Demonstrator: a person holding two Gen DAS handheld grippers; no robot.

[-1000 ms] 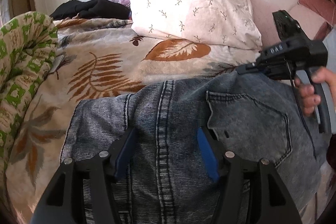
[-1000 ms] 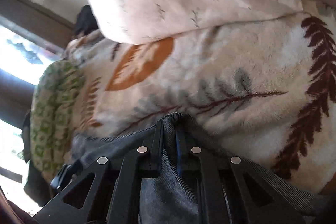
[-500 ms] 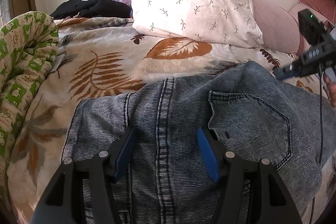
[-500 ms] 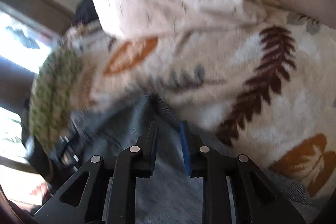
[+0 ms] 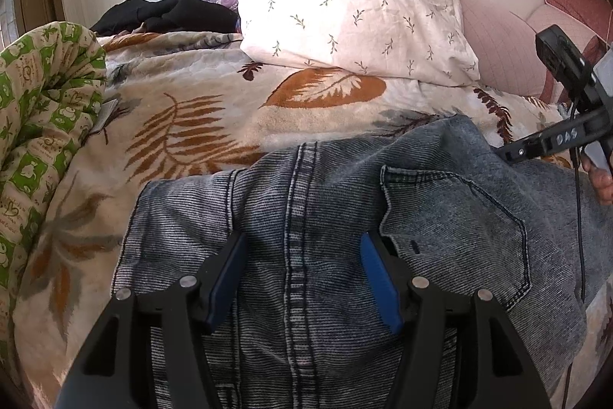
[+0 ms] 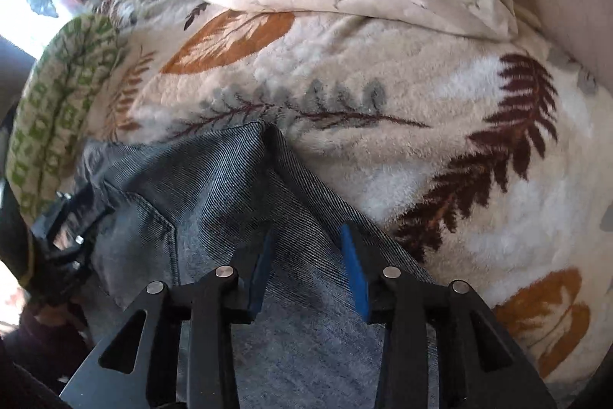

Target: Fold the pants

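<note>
The left gripper (image 5: 302,252) stands spread apart over the grey jeans (image 5: 325,217), its blue pads clear of the denim. The right gripper (image 6: 306,248) is opening, released above a raised denim ridge. The jeans lie on the leaf-print blanket (image 5: 184,125), the pillow (image 5: 352,2) beyond.

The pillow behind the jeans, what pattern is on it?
Small grey-green leaf sprigs on cream; the pillow shows best in the left wrist view.

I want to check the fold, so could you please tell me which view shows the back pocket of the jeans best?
The left wrist view: the back pocket lies flat and shows whole, stitching included. The right wrist view catches only its upper edge, foreshortened at the left.
</note>
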